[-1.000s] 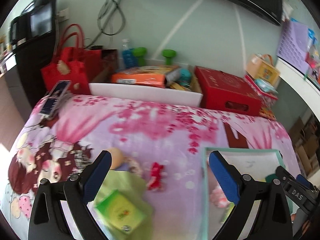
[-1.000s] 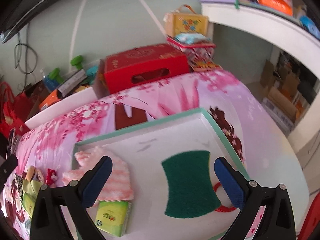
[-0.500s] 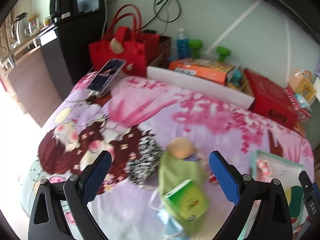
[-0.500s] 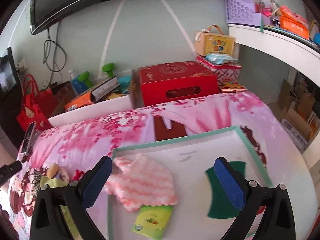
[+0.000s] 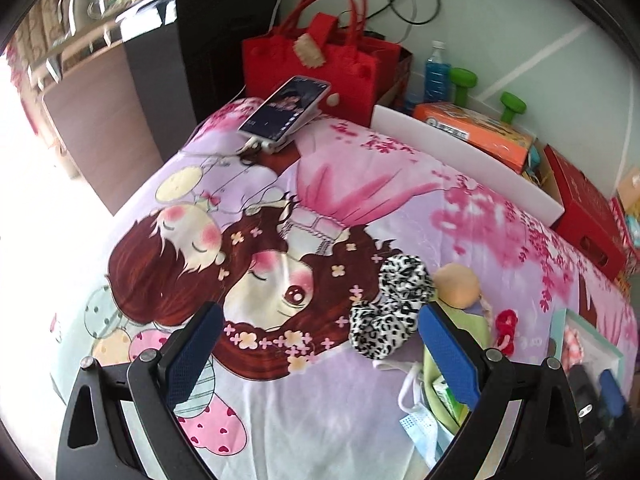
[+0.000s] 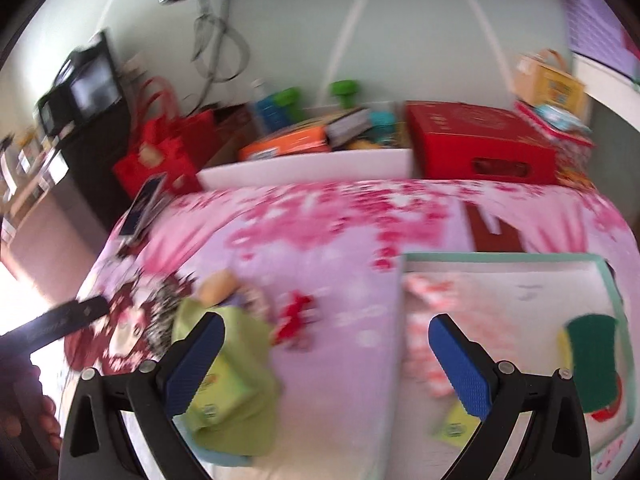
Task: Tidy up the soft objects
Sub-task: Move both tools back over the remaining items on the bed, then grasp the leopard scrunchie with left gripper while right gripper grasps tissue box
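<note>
On the pink cartoon blanket lies a pile of soft things: a leopard-print scrunchie (image 5: 390,306), a beige ball (image 5: 456,286), a green cloth (image 6: 236,364) with a green tissue pack (image 6: 216,392), a blue face mask (image 5: 420,432) and a red knot toy (image 6: 294,318). My left gripper (image 5: 318,354) is open and empty, left of the pile. My right gripper (image 6: 326,364) is open and empty, between the pile and the teal-rimmed tray (image 6: 500,258). The tray holds a pink cloth (image 6: 428,308), a green sponge (image 6: 592,356) and a second tissue pack (image 6: 456,426).
A phone (image 5: 286,108) lies at the blanket's far left corner by a red bag (image 5: 320,64). Behind a white board (image 5: 460,160) stand an orange box (image 5: 476,134), a bottle, green dumbbells and a red box (image 6: 476,140). A dark cabinet (image 5: 216,12) stands left.
My left gripper has swung left, away from the tray, over the blanket's cartoon print. My right gripper has swung left from over the tray towards the pile; its view is blurred.
</note>
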`<state>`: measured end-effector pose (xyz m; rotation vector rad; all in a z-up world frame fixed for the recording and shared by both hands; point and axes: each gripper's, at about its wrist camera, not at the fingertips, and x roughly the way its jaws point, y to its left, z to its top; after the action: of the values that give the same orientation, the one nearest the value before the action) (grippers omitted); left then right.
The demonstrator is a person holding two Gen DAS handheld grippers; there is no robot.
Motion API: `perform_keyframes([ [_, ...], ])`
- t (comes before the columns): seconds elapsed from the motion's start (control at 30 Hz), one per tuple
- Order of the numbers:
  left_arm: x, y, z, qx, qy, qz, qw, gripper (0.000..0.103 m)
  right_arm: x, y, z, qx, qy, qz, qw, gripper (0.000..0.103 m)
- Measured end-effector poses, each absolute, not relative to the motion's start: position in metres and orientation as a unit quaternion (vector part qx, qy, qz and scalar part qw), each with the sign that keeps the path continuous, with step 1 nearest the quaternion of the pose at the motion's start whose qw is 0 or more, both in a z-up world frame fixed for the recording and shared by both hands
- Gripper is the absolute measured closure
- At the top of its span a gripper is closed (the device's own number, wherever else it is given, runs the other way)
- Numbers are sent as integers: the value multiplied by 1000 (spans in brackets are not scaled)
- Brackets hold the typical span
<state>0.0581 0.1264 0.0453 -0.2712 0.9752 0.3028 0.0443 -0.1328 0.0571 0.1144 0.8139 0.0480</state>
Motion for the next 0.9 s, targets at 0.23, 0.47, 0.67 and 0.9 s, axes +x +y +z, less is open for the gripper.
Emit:
perform_keyframes([
  [0.23, 59, 141, 31, -163, 477, 139, 853, 5, 48, -76, 37, 10, 426, 79, 901, 0],
  [0.47, 70, 126, 13, -158, 510, 94, 840, 5, 49, -51, 13, -9, 463, 107, 880, 0],
  [0.67, 75, 126, 1, -167, 529, 93, 827, 5, 53, -45, -1, -17, 486, 109, 867, 1],
  [0.9, 82, 130, -10, -179, 539, 101, 817, 5, 57, -47, -9, -15, 499, 104, 860, 10],
])
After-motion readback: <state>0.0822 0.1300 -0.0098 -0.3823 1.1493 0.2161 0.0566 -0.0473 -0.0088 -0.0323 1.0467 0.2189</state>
